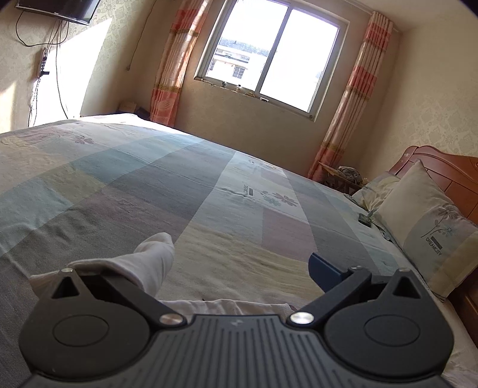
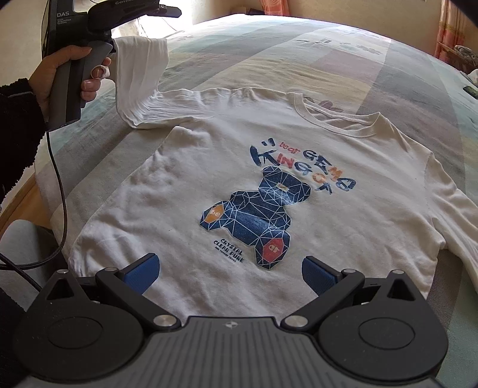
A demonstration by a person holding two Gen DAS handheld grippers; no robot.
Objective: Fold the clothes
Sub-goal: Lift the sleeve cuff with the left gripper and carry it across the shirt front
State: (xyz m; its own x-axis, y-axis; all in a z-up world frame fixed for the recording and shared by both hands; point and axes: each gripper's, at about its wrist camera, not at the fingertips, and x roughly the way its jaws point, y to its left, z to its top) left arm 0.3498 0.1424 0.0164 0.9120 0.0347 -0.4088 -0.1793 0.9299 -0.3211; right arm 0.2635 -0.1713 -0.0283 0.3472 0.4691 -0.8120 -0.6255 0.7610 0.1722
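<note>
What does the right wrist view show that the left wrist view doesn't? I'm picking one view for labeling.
Only the right wrist view: the shirt's bear print and collar, the hand holding the left gripper, and the open right gripper over the hem.
Only the left wrist view: the window, headboard, pillow and wall TV.
Both: the bedspread, the curtains, and the lifted white sleeve.
</note>
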